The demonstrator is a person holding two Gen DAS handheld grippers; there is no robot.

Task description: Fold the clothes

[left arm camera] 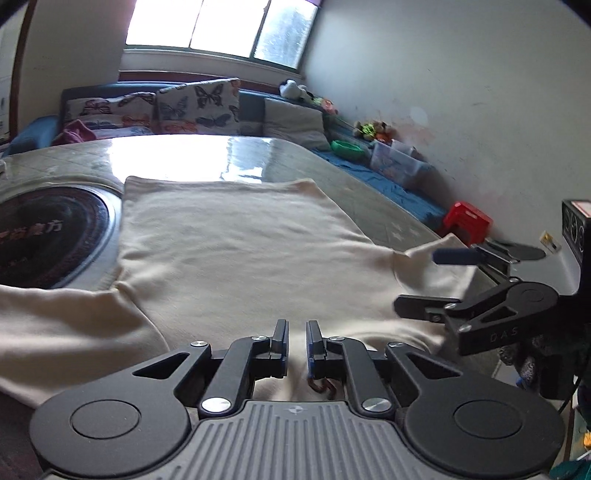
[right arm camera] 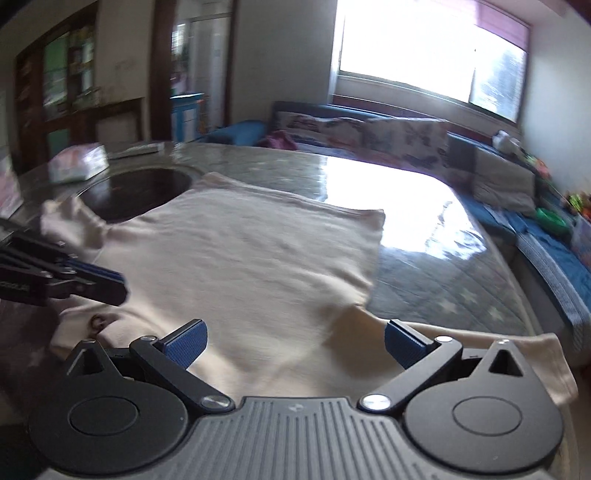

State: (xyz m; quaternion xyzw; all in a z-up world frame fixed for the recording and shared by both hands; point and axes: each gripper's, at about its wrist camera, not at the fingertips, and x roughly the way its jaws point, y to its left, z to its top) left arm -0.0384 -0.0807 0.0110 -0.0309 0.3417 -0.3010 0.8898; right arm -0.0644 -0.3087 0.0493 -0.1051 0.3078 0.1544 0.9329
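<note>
Lying flat across the near half of the glossy desk (left arm camera: 258, 147), the cream shirt (left arm camera: 229, 240) has its hem toward the window (left arm camera: 221, 26) and its collar end toward the two grippers. One sleeve spreads toward the left desk edge; the other reaches the right edge.

The left gripper (left arm camera: 297, 339) sits at the collar end, its jaws drawn nearly together with a narrow gap between them; whether fabric is caught there cannot be told. A small brown loop (left arm camera: 321, 387) shows at the neckline just beside the right-hand finger.

The right gripper (right arm camera: 293, 341) hovers low at the shirt's right shoulder with jaws spread wide, blue pads (right arm camera: 186, 345) facing inward, and nothing between them.

Surrounding items:
- A dark round inset plate (left arm camera: 48, 240) in the desk, partly covered by the shirt's left side.
- A wrapped white packet (right arm camera: 79, 162) on the desk beyond the plate.
- A blue sofa with butterfly cushions (left arm camera: 199, 105) behind the desk.
- A green bowl (left arm camera: 347, 147), a clear storage box (left arm camera: 397, 162) and a red stool (left arm camera: 467, 219) along the right wall.
</note>
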